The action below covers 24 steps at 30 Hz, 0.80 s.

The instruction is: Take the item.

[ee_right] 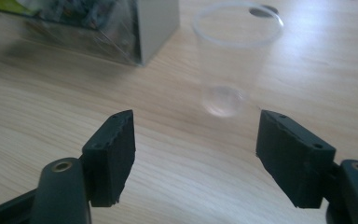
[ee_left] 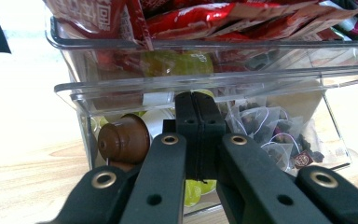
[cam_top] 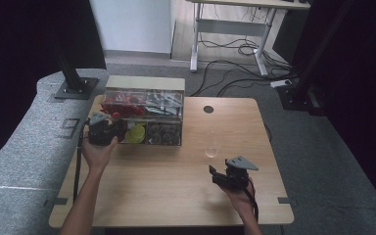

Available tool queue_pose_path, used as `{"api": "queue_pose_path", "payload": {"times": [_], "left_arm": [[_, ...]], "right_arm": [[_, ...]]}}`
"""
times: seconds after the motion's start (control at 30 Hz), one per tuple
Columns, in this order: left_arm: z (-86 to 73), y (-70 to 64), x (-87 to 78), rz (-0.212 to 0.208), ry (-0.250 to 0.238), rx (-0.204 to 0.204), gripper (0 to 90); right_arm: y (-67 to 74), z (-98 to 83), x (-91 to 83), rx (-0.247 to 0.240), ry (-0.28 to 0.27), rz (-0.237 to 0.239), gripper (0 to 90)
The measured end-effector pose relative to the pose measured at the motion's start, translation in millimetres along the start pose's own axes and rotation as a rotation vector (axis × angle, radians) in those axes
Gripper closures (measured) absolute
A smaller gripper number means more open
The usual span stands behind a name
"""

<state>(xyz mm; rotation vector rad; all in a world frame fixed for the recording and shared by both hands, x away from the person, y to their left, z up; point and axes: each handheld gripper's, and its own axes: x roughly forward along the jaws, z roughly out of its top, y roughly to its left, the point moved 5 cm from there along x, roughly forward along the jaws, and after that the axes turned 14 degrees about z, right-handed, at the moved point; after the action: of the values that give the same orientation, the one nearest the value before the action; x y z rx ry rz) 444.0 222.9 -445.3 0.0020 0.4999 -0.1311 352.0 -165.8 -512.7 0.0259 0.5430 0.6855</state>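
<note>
Black ribbed pads of the right gripper [ee_right: 193, 156] stand spread above the pale wood-grain table [ee_right: 37, 116], nothing between them; a clear plastic cup [ee_right: 235, 56], round and tapering, stands upright just ahead. At the clear acrylic box [ee_left: 205, 81] of red sachets, the left gripper [ee_left: 196, 109] is pressed together beside a brown domed capsule [ee_left: 123, 140].

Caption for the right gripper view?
Open right gripper faces an upright clear cup on the wooden table.

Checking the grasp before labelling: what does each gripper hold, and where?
Nothing: the left gripper is shut at the clear box; the right gripper is open before the cup.
</note>
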Motion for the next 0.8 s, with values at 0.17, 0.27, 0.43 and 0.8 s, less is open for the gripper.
{"api": "queue_pose_path", "payload": {"times": [0.17,0.27,0.43,0.8], "left_arm": [[0.0,0.4,0.3,-0.006,0.002,0.001,90.0],[0.2,0.8,0.1,-0.009,0.004,-0.001,90.0],[0.4,0.5,0.2,-0.007,0.004,-0.001,90.0],[1.1,-0.8,0.9,-0.006,0.013,0.009,90.0]], "right_arm": [[14.4,9.9,12.6,-0.026,-0.006,0.044,34.5],[19.8,13.2,17.5,-0.037,-0.012,0.058,35.7],[30.0,23.3,27.9,-0.056,-0.021,0.095,40.1],[37.5,40.3,55.8,-0.081,-0.011,0.136,43.5]]}}
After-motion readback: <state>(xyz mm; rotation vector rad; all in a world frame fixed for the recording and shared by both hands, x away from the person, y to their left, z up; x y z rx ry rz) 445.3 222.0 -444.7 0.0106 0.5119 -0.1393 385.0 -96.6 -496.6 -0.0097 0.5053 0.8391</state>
